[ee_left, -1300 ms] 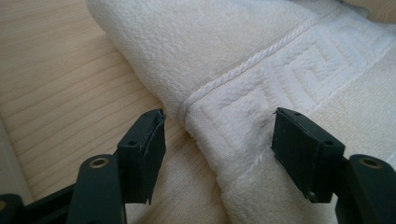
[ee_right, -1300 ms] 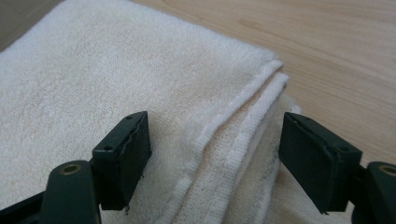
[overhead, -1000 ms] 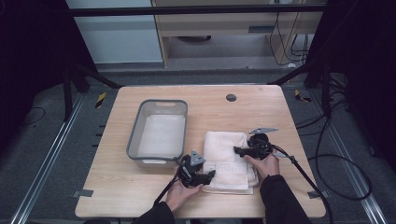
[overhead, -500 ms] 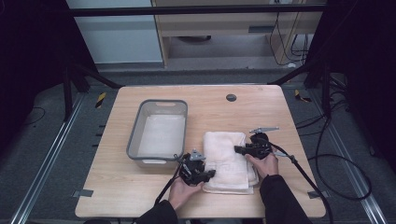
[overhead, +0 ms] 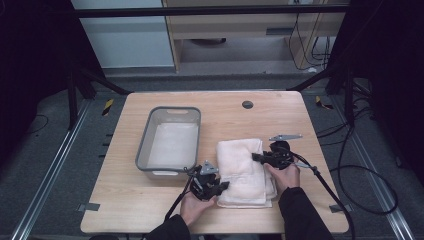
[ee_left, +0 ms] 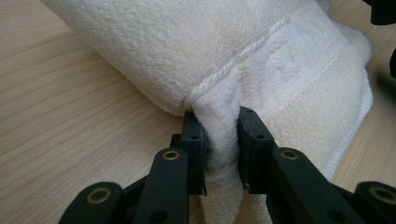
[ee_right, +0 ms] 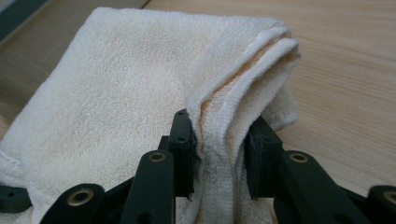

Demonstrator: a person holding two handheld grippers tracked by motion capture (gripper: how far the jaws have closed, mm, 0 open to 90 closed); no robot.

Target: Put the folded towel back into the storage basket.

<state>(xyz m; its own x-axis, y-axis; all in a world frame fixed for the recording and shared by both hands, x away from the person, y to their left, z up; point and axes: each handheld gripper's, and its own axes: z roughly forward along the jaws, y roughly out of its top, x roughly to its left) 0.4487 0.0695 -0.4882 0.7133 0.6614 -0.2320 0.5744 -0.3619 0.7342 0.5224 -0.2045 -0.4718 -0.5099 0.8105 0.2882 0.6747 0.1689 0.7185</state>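
the folded white towel (overhead: 245, 171) lies on the bench (overhead: 125, 210) between the two claws, its long axis running away from the person, and each claw bites it from its own side: the left claw (overhead: 221, 185) has the near left corner directly ahead of its tips, the right claw (overhead: 256, 157) has the right-hand edge ahead of it, farther up the towel's length. in the left gripper view the towel (ee_left: 261, 60) spreads forward and to the right of the claw (ee_left: 222, 140), and a pinched-up ridge of hem stands between the jaws, which press on it from both sides. in the right gripper view the towel (ee_right: 116, 79) spreads forward and to the left of the claw (ee_right: 219, 140), with the stacked layers of the folded edge squeezed between the jaws. so both claws are clamped on terry cloth, on opposite sides of the towel and staggered along it, neither one nearer than the other since both already hold it. just to the left of the left claw, slightly beyond it, sits the grey tub (overhead: 170, 142), so a lift would likely have to carry the towel leftward and away. against the earlier frames, both sets of jaws have just been closing, with the towel's edge between them; a second ago they stood spread around the cloth, and the hands have scarcely shifted since.
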